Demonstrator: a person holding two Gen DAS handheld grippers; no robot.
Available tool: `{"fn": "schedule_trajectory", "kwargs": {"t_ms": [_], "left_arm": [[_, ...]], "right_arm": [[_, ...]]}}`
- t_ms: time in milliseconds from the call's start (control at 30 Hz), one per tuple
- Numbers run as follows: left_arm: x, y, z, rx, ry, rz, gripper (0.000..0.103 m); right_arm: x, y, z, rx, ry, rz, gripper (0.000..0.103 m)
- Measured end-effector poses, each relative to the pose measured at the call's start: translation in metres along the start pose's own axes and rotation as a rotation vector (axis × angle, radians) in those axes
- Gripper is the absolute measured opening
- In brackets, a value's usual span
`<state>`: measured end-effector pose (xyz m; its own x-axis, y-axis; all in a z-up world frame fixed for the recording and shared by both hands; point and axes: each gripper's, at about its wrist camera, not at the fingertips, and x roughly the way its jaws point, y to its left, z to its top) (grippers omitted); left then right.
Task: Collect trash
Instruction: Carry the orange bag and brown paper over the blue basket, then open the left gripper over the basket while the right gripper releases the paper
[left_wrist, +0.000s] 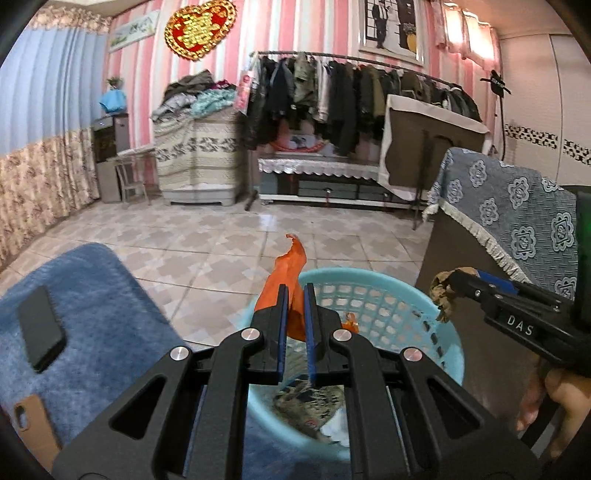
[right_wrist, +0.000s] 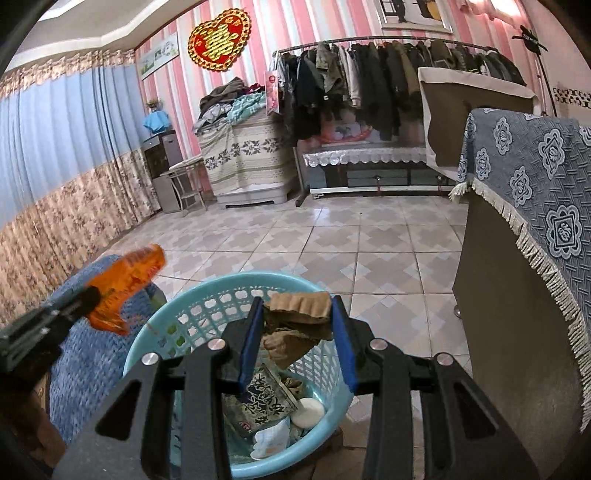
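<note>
1. Crumpled orange plastic wrapper is clamped in left gripper, above light-blue perforated plastic basket.
2. Torn brown corrugated cardboard piece is gripped by right gripper, over the basket.

A lived-in home bedroom: a loaded clothes rack against pink striped wallpaper, folded bedding piled high, long curtains, tiled floor.
</note>
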<state>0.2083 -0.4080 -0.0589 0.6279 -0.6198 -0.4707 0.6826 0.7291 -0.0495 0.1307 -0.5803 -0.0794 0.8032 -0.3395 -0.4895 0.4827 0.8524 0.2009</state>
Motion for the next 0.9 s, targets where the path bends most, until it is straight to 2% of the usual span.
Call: {"fn": "schedule_trajectory", "kwargs": {"t_ms": [167,267,333,367,400,500,600,733,900], "left_arm": [[0.023,-0.012,0.003,0.025,0.047,-0.033,0.009],[0.030,-0.015,0.004,0.036,0.066,-0.038,0.018],[0.031,-0.014,0.004,0.031,0.063,-0.014,0.052],[0.030,-0.011,0.004,0.024,0.054,0.006,0.059],[0.025,-0.005,0.004,0.016,0.039,0.028,0.067],[0.022,0.008,0.006,-0.005,0.031,0.064,0.075],[0.016,0.025,0.010,-0.032,0.014,0.156,0.091],[0.010,0.049,0.016,-0.075,-0.001,0.204,0.097],[0.005,0.072,0.012,-0.132,-0.002,0.239,0.098]], "right_arm": [[0.007,-0.003,0.003,0.013,0.006,0.003,0.037],[0.008,-0.003,0.001,0.013,0.009,0.003,0.037],[0.008,-0.005,0.001,0.019,0.009,0.004,0.037],[0.008,-0.005,0.000,0.022,0.009,0.004,0.037],[0.009,-0.006,0.000,0.023,0.010,0.003,0.037],[0.010,-0.006,-0.001,0.024,0.011,0.003,0.037],[0.010,-0.007,-0.001,0.021,0.011,0.005,0.037],[0.014,-0.002,-0.004,0.010,0.016,0.011,0.037],[0.018,0.015,-0.008,-0.012,0.012,0.035,0.037]]}}
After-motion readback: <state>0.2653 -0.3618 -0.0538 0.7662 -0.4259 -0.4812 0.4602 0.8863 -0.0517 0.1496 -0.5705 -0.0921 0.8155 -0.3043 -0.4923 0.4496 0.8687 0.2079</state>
